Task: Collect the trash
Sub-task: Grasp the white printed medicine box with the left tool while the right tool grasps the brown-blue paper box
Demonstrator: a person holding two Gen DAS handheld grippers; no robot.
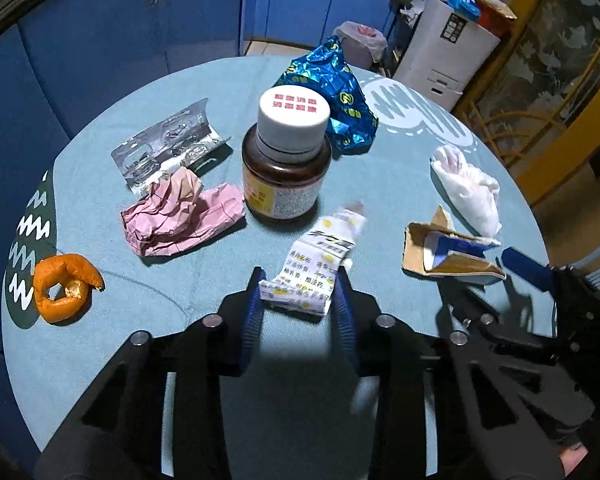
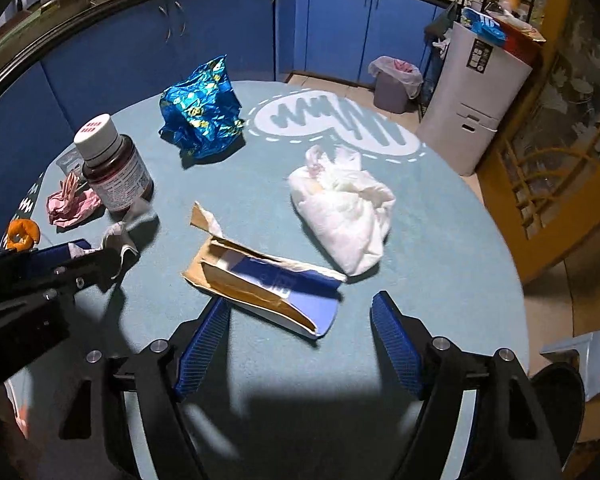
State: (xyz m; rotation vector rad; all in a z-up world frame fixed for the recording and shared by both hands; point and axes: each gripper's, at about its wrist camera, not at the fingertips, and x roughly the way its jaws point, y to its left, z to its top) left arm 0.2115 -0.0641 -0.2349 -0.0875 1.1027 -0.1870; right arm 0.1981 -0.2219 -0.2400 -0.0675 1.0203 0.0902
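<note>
left hand-held gripper (image 1: 298, 292) is being closed on squeezed tube (image 1: 316, 260) | right hand-held gripper (image 2: 300, 320) is being held wide before torn box (image 2: 264, 284) | tube's flat end is best being pinched squarely

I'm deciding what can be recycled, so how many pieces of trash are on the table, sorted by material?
Paper or card: 3 - pink paper, tissue, torn box
Foil or plastic wrapping: 3 - blue wrapper, blister pack, printed sachet in the left claw
Bottle: 1
Orange peel: 1
Total: 8

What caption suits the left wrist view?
Left gripper shut on a squeezed ointment tube on the round blue table, brown medicine bottle behind.
</note>
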